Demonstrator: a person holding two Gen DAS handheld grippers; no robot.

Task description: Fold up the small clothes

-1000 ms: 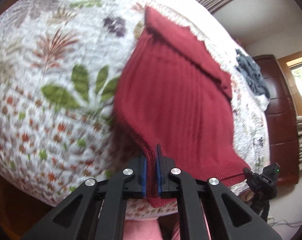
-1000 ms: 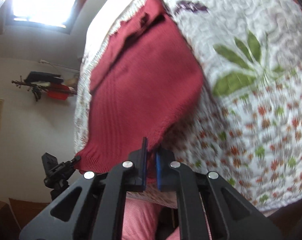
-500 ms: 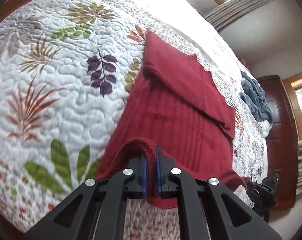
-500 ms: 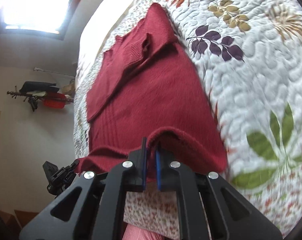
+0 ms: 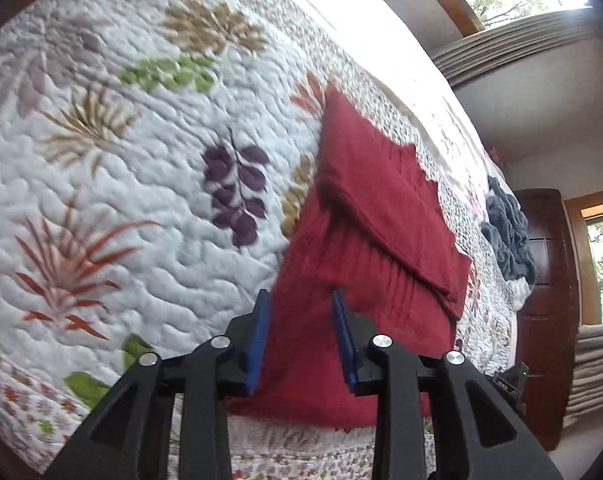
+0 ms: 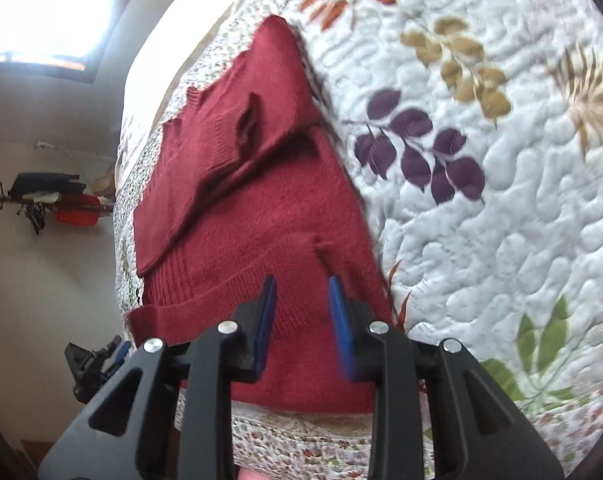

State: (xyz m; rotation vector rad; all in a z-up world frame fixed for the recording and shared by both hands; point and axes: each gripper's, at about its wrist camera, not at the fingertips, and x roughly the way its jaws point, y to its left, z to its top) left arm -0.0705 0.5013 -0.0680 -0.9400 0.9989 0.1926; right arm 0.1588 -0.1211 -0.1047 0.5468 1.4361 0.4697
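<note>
The left gripper (image 5: 299, 312) stood with its blue-padded fingers (image 5: 258, 344) spread apart, nothing pinched between them, poised just above the near part of a dark red knit sweater (image 5: 365, 248). The right gripper (image 6: 303, 300) was likewise parted and empty, its blue pads (image 6: 267, 320) hanging over the near hem region of the same sweater (image 6: 237, 208).

The sweater lay on a bed covered by a white quilt (image 5: 121, 184) printed with leaves: a purple sprig (image 5: 237, 192), rust fronds, tan clusters and green leaves. In the right wrist view the quilt (image 6: 501, 200) filled the right side, with the purple sprig (image 6: 417, 156) just beside the sweater's edge. The garment's far part was folded over on itself, a flap lying across the body and forming a diagonal edge; the near hem lay doubled, reaching almost to the bed's near border. A small ridge of fabric stood up just ahead of the right gripper's fingers.

At the far side of the bed, a grey-blue piece of cloth (image 5: 509, 228) sat in a heap next to a dark wooden cabinet (image 5: 549, 280). In the right wrist view a wall rack (image 6: 49, 200) held dark and red items. Both views were slightly blurred.
</note>
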